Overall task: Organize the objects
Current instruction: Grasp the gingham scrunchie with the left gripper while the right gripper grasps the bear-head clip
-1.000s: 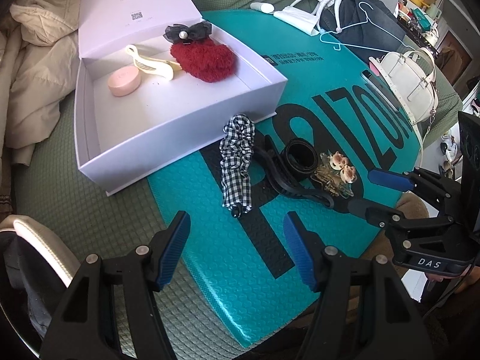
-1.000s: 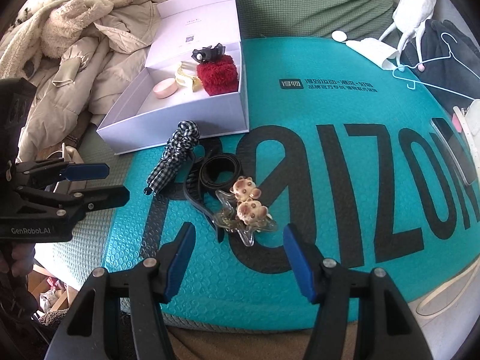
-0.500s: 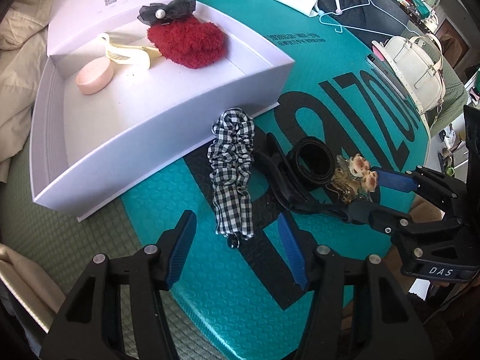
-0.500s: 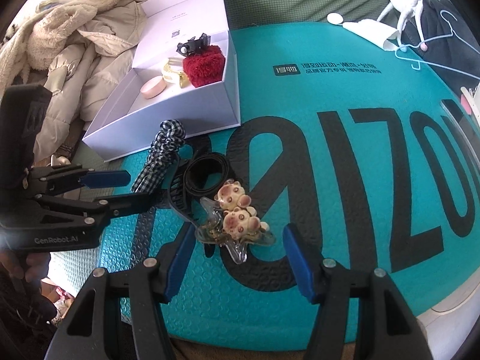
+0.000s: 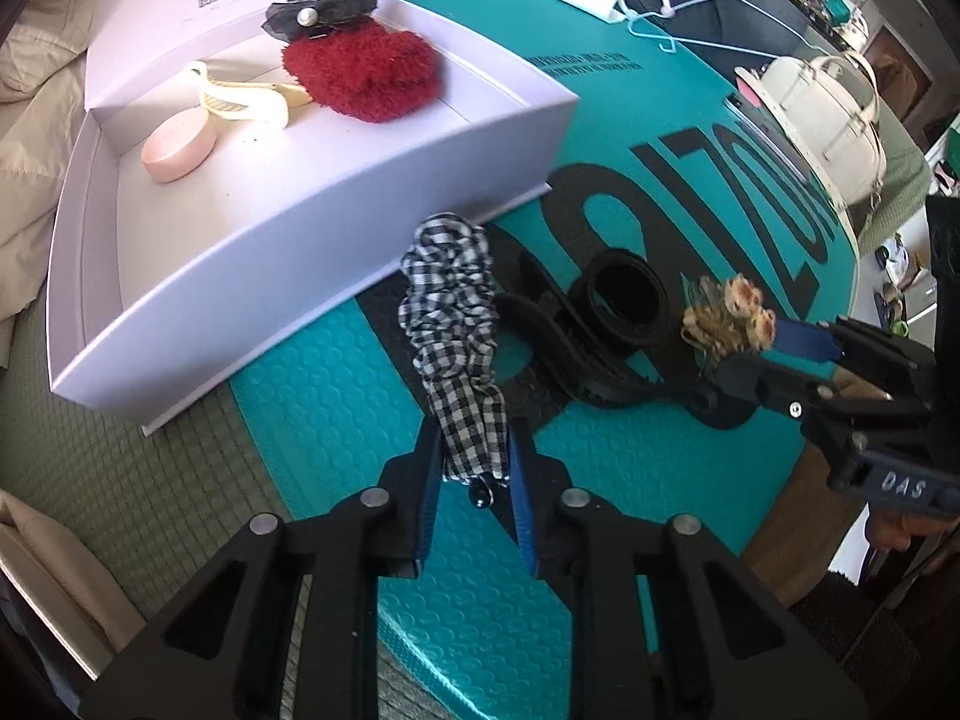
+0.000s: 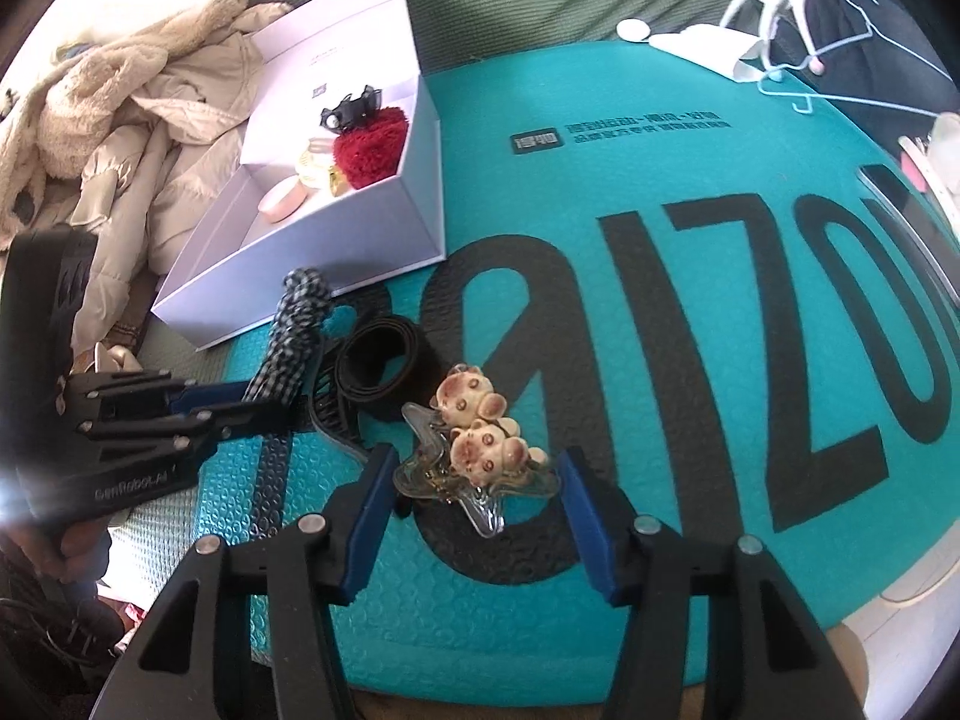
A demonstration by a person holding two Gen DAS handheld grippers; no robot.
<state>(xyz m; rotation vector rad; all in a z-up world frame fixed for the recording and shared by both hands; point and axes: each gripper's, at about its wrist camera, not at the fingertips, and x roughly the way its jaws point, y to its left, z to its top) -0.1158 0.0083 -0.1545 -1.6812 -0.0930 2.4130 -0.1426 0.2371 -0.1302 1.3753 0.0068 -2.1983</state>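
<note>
Left tool (image 5: 474, 468) – blue pads closed in on the near end of the black-and-white gingham scrunchie (image 5: 459, 336), cloth pinched between them. The scrunchie runs away from the tool across the teal mat (image 5: 360, 372); its far end sits just beside the front wall of the white box (image 5: 300, 276). Whether that end touches the wall, can't tell.

Right tool (image 6: 474, 498) – spread wide, gripping nothing. Its fingers stand either side of the clear star-shaped hair clip with two bear figures (image 6: 480, 438), with a gap on both sides. In the left wrist view the clip (image 5: 729, 318) shows at the tip of the right tool (image 5: 774, 354).

Between scrunchie and bear clip: a black claw clip (image 5: 558, 348) and a black band loop (image 5: 624, 300), all close together on the mat's black lettering.

Box is open, lid standing up at the back. Inside, toward the far end: a red fluffy scrunchie (image 5: 366, 75), a black bow with a pearl (image 5: 318, 12) resting on its back edge, a cream claw clip (image 5: 240, 99), and a pink round case (image 5: 180, 144) touching the clip.

Off the mat: a white handbag (image 5: 828, 114), a light-blue hanger (image 5: 690, 18), and a beige coat (image 6: 138, 138) beside the box.
</note>
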